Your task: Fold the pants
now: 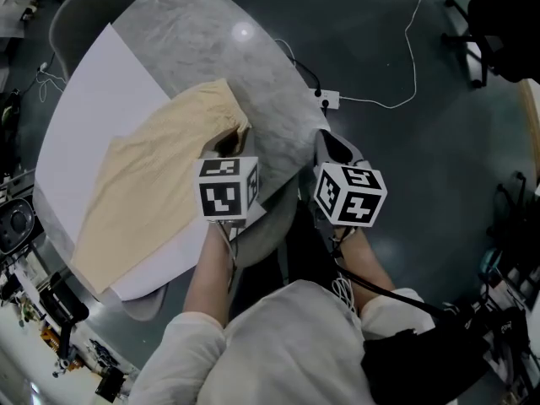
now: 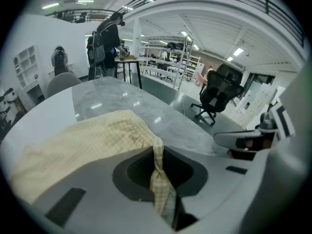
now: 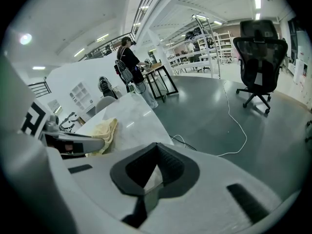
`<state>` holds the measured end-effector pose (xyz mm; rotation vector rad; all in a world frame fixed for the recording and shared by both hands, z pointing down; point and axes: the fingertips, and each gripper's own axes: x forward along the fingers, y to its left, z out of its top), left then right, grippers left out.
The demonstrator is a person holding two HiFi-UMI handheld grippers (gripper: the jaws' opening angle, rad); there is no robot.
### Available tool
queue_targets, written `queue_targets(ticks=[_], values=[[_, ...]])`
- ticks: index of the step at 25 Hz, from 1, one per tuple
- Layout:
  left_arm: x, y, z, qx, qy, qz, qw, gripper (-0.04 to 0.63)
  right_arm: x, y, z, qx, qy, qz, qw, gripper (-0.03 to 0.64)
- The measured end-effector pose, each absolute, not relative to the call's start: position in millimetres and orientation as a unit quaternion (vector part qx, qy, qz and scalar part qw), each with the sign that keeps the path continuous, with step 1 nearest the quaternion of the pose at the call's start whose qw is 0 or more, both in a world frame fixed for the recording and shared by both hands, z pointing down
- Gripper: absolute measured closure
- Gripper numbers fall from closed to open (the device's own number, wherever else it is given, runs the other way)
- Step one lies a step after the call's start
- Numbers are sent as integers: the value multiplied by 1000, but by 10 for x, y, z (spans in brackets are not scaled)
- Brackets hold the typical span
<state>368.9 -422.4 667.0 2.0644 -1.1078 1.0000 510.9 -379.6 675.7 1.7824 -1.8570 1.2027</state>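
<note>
Pants [image 1: 160, 184] flat on the surface [image 1: 253, 74], mostly over the white sheet [image 1: 93, 99]. Left hand-held gripper [image 1: 226, 146] clamped narrow on the near waistband corner. In the left gripper view [image 2: 158, 165], a twisted strip of the checked cloth [image 2: 87, 140] pinched between the jaws, rest of the waistband bunched just beyond the tips. Taken from the left hand-held gripper: long axis of the pants runs away to its left and back toward the person's left side, waistband end at the tips, leg ends well apart from it at the sheet's near-left edge. Far waistband corner lies beyond the tips, further up the surface. Right hand-held gripper [image 1: 333, 146] just to the right of the left one, off the cloth, by the surface edge. Jaws there [image 3: 151, 172] narrow, only a pale sliver showing between them, nothing gripped; pants [image 3: 100, 133] seen off to its left, past the left one. Judgement: step in hand looks like the first pickup at the waistband. Likely next a carry of that end down the long axis toward the leg ends, so a pull to the left and back. Left clearly the nearer and the only one on cloth. Probably worth getting the right onto the far waistband corner first, reaching past the left. Risk with one corner only: cloth skews and drags off the sheet.
</note>
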Motion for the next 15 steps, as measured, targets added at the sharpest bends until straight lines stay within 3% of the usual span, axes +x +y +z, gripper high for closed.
queue_targets(ticks=[8,15], values=[[3459,-4229,6215,767,-457,336,300,551,4884,-3953,6405,594,-682,396,157,624],[2858,-4077,5744,760,-499,293,295,551,4248,-3973,5867,559,-734,346,172,624]])
